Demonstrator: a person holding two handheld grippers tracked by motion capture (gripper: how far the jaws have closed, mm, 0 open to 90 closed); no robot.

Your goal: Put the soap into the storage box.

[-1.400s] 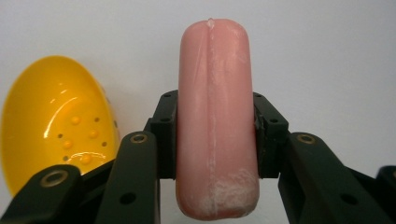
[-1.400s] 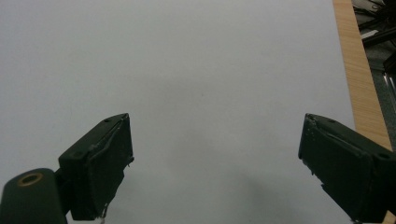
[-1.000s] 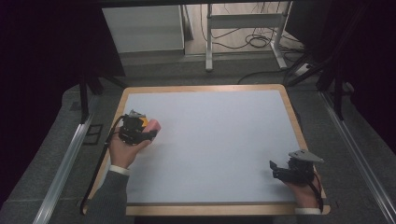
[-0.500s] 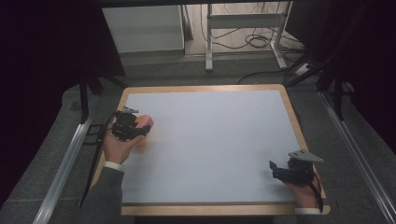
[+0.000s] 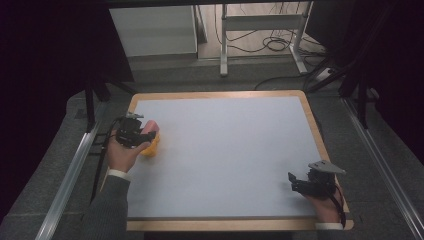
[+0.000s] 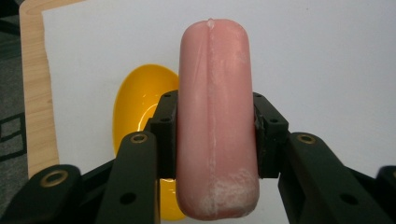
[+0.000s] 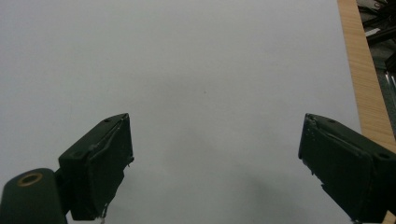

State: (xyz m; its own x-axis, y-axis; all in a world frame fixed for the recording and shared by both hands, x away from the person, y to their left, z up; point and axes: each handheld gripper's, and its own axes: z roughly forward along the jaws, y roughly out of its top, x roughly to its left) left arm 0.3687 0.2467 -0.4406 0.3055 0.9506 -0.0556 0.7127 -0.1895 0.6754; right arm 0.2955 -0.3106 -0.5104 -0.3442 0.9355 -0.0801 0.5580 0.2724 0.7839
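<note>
The left tool (image 6: 212, 128) is clamped on a smooth pink sausage-shaped cylinder (image 6: 215, 116), its two black jaws pressing the cylinder's sides about midway along its length. In the left gripper view the pink cylinder points away from the camera, with whitish scuffing near its close end. Under and partly behind it sits a glossy yellow oval plastic bowl (image 6: 135, 107), lying on the white counter (image 6: 327, 56) close to the counter's light wooden left edge. In the high view the left tool (image 5: 142, 134) sits at the left side of the counter, about midway between near and far, with the pink cylinder (image 5: 151, 127) and yellow bowl (image 5: 151, 147) just beside the hand. The right tool (image 7: 215, 163) has its jaws wide apart over bare white surface; in the high view it (image 5: 296, 181) rests at the near right corner, well apart from the left one.
</note>
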